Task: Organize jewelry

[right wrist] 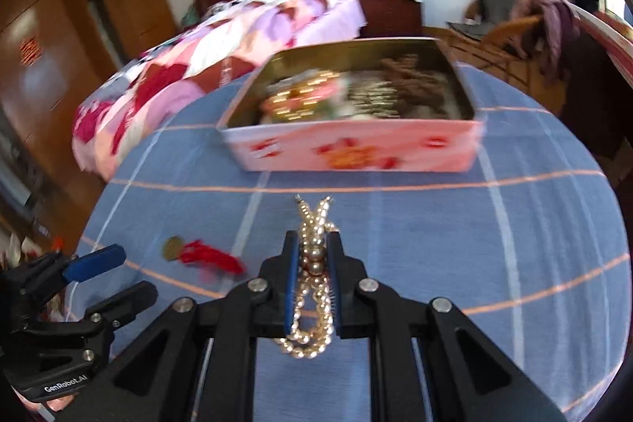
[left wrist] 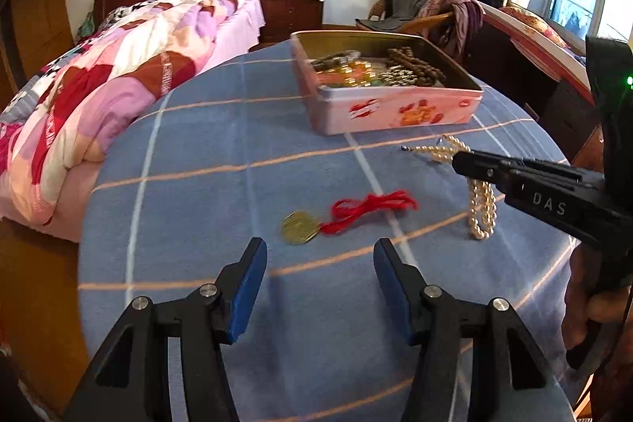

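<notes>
A pearl necklace [right wrist: 312, 256] is clamped between the blue pads of my right gripper [right wrist: 312, 248], its loops hanging below; it also shows in the left wrist view [left wrist: 480, 208], dangling from the right gripper [left wrist: 461, 161] just above the cloth. A gold medallion on a red cord [left wrist: 340, 218] lies on the blue checked tablecloth [left wrist: 221, 153], just ahead of my open, empty left gripper [left wrist: 320, 256]. The open pink tin box [left wrist: 395, 109] beyond holds several beads and chains.
The round table's edge curves close on the left and right. A bed with a patchwork quilt [left wrist: 118, 66] stands to the left. A chair with clothes [left wrist: 439, 10] and a desk under the window are behind the box.
</notes>
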Tool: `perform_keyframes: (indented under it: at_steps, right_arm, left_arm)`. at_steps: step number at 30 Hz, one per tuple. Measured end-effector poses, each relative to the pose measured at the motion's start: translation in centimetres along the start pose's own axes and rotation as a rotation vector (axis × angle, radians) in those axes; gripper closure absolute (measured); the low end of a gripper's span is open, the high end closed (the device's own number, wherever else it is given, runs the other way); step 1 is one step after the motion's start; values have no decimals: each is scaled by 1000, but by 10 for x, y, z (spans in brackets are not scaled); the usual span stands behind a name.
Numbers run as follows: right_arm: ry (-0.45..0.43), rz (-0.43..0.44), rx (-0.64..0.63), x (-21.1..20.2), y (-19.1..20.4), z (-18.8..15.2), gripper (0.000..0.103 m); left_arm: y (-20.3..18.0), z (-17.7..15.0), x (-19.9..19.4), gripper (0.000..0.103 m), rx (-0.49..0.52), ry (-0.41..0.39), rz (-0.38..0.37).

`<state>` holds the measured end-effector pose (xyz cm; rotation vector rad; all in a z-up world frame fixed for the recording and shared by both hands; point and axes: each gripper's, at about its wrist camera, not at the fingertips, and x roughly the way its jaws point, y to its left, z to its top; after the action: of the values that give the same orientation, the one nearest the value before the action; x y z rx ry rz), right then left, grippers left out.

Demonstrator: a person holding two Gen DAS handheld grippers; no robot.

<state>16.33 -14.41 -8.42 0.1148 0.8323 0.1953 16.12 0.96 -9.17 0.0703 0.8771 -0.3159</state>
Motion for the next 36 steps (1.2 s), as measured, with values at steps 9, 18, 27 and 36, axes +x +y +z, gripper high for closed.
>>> perform_keyframes:
  at_steps: [9,18,27,36]
  right_arm:
    - [26,1,86,9,-13,-2,86]
    - [21,8,87,8,-15,-5,86]
    - [12,-1,77,10,-12,-5,86]
    - [4,10,92,9,-15,-4,86]
  left_arm:
    - [-35,25,43,46,86,67,83]
    - [-35,24,43,94,80,52,23]
    - [-30,26,45,101,30,53,-44]
    - [-27,26,33,101,-18,6,-73]
